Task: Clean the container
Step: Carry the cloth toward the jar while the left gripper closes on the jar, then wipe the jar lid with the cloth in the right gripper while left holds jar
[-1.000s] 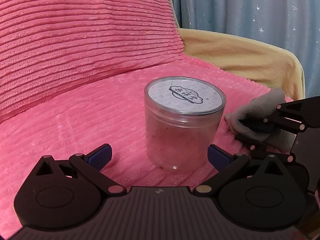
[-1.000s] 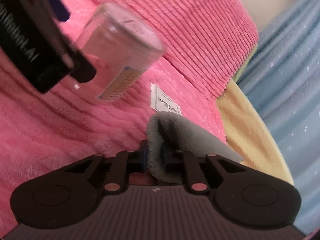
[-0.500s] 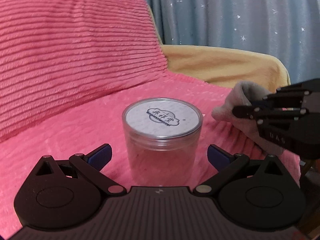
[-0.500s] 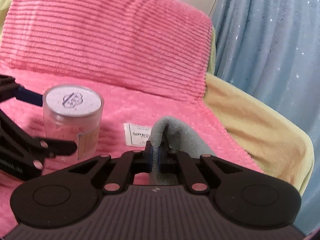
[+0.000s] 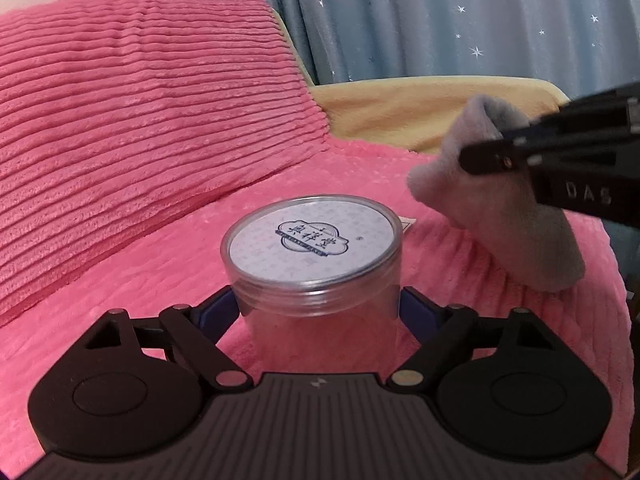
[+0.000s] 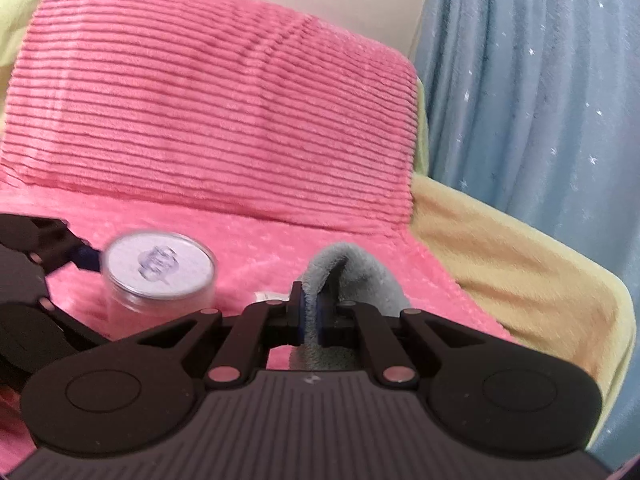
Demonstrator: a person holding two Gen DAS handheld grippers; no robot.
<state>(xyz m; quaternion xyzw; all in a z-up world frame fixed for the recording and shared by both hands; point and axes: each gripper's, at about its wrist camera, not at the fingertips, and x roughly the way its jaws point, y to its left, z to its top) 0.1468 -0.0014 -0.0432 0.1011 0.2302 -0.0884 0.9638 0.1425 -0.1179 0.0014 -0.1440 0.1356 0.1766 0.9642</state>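
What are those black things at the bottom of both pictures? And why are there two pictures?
Those black things are tools that a person holds, one in each hand. Each is a hand-held gripper with two fingers that pinch, and each has a small camera looking forward along its fingers. That is why there are two pictures: one from the left tool, one from the right.

In the left picture, the left hand-held gripper has its blue fingers on both sides of a clear plastic jar with a white label on its lid. It seems to be pinching the jar.

In the right picture, the right hand-held gripper is shut on a grey cloth for wiping the jar.

Everything sits over a pink fluffy blanket on a sofa. Behind hangs a blue curtain with little stars.
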